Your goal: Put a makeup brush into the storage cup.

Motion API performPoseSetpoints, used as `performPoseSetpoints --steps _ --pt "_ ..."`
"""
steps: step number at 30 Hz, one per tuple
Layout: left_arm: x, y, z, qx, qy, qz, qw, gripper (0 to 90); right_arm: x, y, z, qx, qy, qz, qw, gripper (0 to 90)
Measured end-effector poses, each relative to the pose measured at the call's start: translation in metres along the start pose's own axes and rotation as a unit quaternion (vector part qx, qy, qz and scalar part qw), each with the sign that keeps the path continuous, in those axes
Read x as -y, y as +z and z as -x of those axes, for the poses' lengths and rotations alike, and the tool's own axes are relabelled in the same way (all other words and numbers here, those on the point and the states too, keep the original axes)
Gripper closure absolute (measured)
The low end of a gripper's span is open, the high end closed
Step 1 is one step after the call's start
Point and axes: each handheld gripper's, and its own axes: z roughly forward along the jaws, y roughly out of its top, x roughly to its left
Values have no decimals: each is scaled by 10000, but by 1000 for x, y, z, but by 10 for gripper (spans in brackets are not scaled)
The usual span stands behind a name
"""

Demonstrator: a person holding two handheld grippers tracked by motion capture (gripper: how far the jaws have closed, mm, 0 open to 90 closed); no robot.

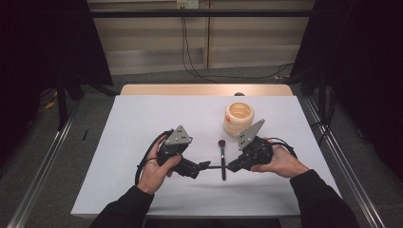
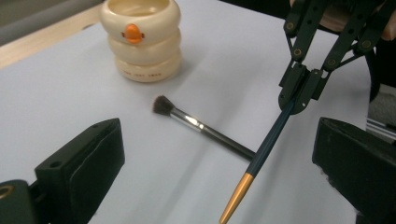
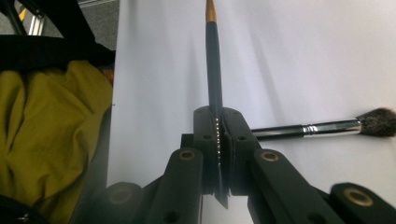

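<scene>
My right gripper (image 2: 299, 93) clamps dark gold-tipped stick (image 2: 261, 154) level above desk (image 1: 142, 142) — gold end offered leftward. Left gripper (image 1: 205, 165) fingers (image 2: 79, 163) spread wide, empty, stick between them, untouched. Makeup brush (image 2: 201, 126) lies beneath; cream holder (image 1: 239, 118) behind — likely destination.

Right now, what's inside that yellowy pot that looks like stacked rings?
The cream pot looks empty as far down as its ribbed inner wall shows in the high view. Its very bottom is hidden by the near rim. The makeup brush lies on the table outside it.
</scene>
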Motion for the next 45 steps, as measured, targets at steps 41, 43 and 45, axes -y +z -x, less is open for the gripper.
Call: performPoseSetpoints --steps 41,43,45 --pt "10 -20 -3 -194 -201 811 9963 26 32 -31 -6 656 634 1749 9804 857" --pt "10 -21 -4 -146 -240 912 9954 24 33 -31 -6 631 644 1835 9789 857" --pt "9 -22 -4 -185 -223 918 9954 23 33 -31 -7 642 656 1888 9777 857"
